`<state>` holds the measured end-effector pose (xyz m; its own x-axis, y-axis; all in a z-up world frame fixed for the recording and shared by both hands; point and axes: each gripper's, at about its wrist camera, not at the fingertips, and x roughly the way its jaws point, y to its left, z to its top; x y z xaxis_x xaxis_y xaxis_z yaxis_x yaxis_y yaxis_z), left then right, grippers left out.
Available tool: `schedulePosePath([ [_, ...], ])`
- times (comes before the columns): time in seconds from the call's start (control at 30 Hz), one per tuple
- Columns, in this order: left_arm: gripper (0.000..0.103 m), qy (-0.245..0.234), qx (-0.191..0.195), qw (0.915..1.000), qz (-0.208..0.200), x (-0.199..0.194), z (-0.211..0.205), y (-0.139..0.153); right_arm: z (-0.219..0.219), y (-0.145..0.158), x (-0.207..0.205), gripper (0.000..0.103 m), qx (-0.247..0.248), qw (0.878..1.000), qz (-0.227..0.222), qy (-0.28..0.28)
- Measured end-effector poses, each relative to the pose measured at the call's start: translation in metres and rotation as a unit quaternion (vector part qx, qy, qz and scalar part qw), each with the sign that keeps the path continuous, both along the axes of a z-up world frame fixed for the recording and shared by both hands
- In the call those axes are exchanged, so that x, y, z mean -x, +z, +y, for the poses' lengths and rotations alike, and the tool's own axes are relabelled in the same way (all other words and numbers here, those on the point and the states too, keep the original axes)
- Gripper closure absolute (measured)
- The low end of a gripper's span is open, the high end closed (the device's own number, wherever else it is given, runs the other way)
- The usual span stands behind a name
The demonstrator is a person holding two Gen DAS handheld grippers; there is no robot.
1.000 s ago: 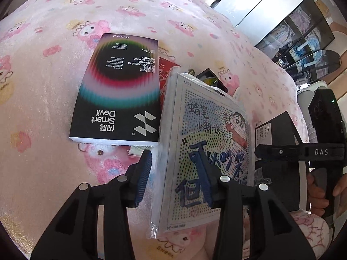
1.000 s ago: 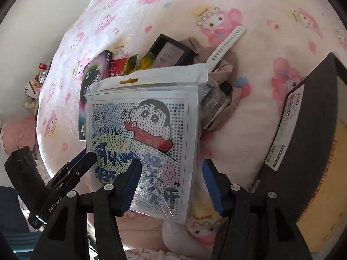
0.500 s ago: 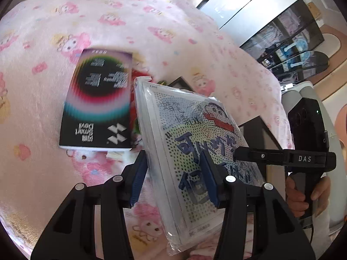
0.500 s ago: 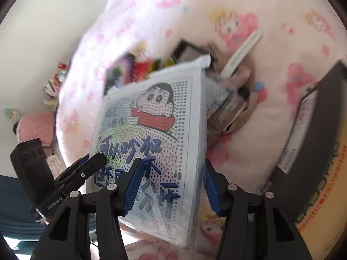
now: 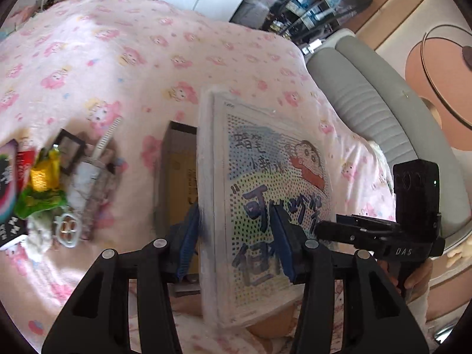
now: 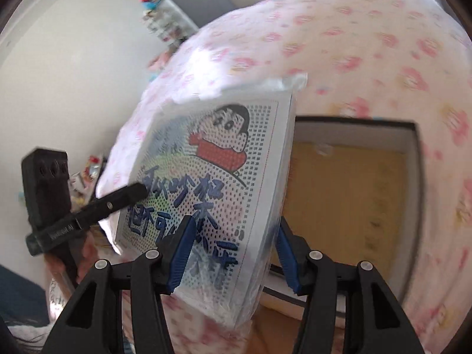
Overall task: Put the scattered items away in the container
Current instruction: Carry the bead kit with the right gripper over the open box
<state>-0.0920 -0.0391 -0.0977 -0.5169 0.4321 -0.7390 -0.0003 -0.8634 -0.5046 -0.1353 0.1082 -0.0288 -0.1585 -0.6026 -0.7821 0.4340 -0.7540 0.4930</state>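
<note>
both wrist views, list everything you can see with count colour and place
plastic-wrapped cartoon bead-art pack: 1, white with blue lettering, held on edge by both grippers
black open box with yellow-brown inside: 1, on the blanket just behind the pack
pink cartoon-print blanket: 1, under everything
pile of scattered items: several, yellow-green packet, red packet, black frame, white strip, left in the left wrist view
grey cushioned seat: 1, right of the blanket
left gripper: black, blue fingers on the pack
right gripper: black, blue fingers on the pack
</note>
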Motion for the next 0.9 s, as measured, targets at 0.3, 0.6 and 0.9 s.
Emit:
schedulePosePath([
  [0.3,0.051,-0.051,-0.04,0.9898,-0.127,0.039,0.066,-0.08,0.07,-0.06,0.008,0.053,-0.068,0.994,-0.01,-0.088],
  [0.6,0.044,-0.038,0.002,0.9888,-0.145,0.033,0.063,-0.087,0.078,-0.08,0.019,0.048,-0.073,0.991,-0.056,-0.093],
  [0.9,0.044,-0.044,0.001,0.9886,-0.144,0.023,0.06,-0.081,0.062,-0.086,0.015,0.047,-0.067,0.99,-0.039,-0.115],
])
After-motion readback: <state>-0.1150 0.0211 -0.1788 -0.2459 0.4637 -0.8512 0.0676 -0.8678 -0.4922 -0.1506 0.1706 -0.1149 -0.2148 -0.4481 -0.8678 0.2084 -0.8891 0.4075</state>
